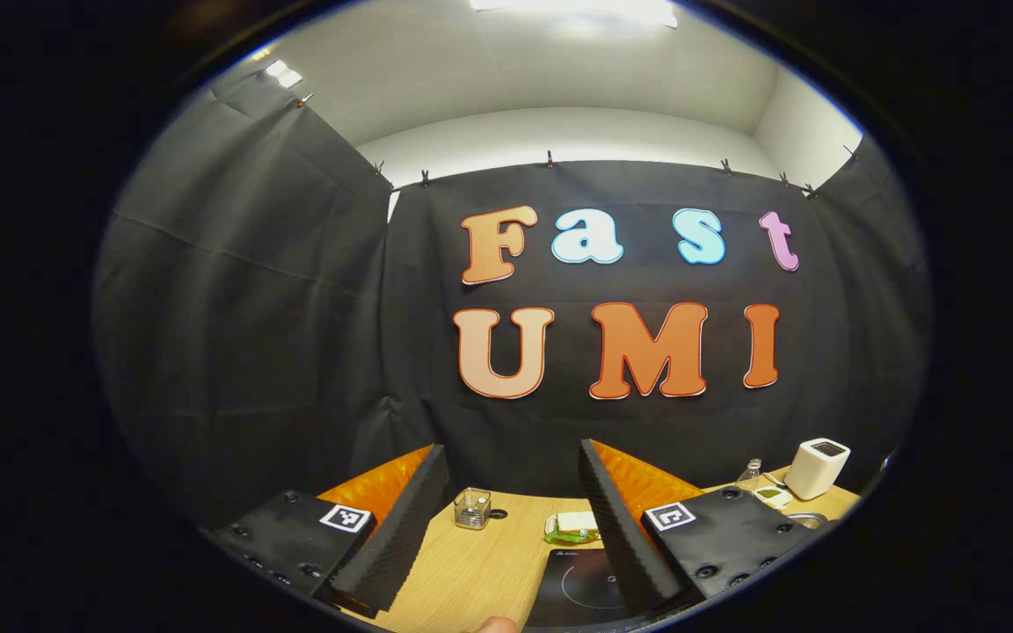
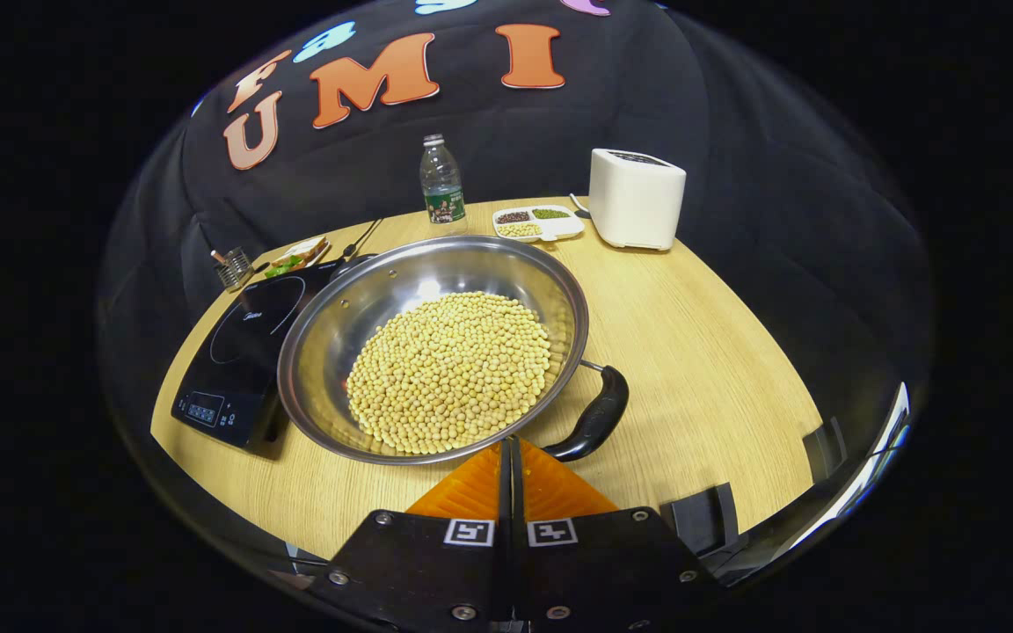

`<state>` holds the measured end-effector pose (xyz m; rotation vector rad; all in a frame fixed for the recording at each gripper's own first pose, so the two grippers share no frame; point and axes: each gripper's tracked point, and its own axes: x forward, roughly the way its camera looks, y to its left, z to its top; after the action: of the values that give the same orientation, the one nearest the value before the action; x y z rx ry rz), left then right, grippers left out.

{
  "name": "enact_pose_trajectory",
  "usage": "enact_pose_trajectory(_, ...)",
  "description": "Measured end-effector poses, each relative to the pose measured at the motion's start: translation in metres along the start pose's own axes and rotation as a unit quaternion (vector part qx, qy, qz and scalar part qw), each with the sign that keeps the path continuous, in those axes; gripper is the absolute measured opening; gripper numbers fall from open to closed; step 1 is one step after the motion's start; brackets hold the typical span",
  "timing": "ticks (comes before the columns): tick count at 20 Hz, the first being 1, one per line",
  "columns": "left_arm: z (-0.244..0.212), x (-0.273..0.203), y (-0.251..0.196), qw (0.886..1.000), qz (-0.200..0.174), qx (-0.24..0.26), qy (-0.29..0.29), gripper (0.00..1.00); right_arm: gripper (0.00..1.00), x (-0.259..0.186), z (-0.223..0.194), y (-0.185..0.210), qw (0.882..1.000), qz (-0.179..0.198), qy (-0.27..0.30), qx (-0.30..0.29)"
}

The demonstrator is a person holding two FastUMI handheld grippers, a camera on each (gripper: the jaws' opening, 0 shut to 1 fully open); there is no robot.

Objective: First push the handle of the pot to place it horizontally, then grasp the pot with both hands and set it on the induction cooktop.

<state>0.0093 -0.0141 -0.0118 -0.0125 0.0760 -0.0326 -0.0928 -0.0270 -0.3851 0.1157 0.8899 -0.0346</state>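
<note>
Facing pot (image 2: 433, 347) (handle (image 2: 593, 422) diagonal)

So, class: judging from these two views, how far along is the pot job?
Nothing looks done yet: the pot of soybeans sits on the table beside the induction cooktop, its handle angled toward the camera. In hand: the right gripper, shut, is near the handle; the left gripper is open, raised. Left: push handle, grasp, lift across.

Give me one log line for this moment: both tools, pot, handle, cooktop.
left tool: open, raised | right tool: shut, empty, near handle | pot: on table, holds beans | cooktop: bare, left of pot
</note>
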Motion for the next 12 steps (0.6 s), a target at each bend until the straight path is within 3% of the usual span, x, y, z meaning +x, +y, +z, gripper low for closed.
enact_pose_trajectory(12, -0.006, 0.012, -0.017, 1.000, -0.004, 0.011, 0.003, 0.99, 0.00, 0.018, 0.023, -0.032, 0.999, -0.031, -0.012, 0.011)
